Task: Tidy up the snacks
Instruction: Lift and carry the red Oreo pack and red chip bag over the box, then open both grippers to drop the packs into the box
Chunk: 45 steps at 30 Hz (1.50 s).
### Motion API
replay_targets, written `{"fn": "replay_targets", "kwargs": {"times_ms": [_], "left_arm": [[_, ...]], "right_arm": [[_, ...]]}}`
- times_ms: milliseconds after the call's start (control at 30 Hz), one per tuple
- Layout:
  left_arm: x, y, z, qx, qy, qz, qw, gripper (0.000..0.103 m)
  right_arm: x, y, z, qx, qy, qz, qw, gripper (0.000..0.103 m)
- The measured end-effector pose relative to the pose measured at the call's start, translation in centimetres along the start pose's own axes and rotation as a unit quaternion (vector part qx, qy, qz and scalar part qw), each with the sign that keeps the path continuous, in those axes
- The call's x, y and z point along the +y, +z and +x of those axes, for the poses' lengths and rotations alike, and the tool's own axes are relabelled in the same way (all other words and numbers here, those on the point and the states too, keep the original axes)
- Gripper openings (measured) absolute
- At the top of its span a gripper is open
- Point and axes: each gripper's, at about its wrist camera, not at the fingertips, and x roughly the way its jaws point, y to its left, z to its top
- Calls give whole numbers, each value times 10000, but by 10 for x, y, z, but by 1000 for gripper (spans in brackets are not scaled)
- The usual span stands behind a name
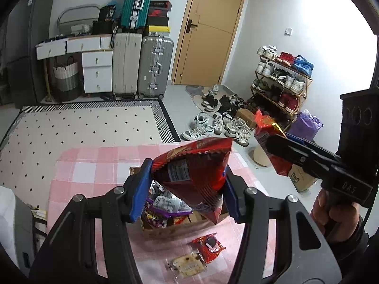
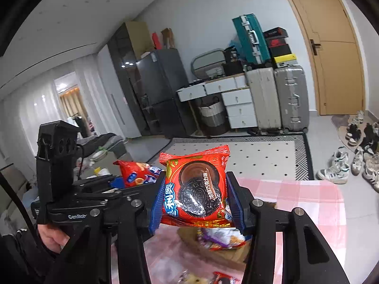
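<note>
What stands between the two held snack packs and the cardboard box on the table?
Nothing visible. The left gripper holds a red snack bag right above the open cardboard box; the right gripper holds an Oreo pack above it too.

My table (image 1: 99, 165) has a pink checked cloth on it. Sitting on that: an open cardboard box (image 1: 165, 230) stuffed with snacks, a red cookie pack (image 1: 208, 248) and a clear cracker pack (image 1: 187, 264) right beside it.
</note>
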Motion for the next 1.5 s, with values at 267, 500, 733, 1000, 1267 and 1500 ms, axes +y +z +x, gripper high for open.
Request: {"fn": "replay_targets", "kwargs": {"times_ms": [267,500,733,1000,1267,1500], "left_arm": [[24,5,67,196,9,-77,9998,52],[33,-7,127,531,84,-47,9985,52],[38,-27,172,777,62,-156,9968,53],[49,-30,195,907,58,-396,9951,58],[57,-37,149,661,173,-469,9966,73],[50,-61,81,291,300,-371,9984,79]], "right_arm": [[-33,-5,49,346,-204,-168,9991,48],[-58,-28,86,634,-248,-87,9976,48],[-75,-60,120,890,-265,4,9957,48],[-79,-77,137,963,-460,-109,9942,60],[-62,-66,93,497,-396,-242,9977,71],[-37,-69,30,18,-449,-286,9986,77]]}}
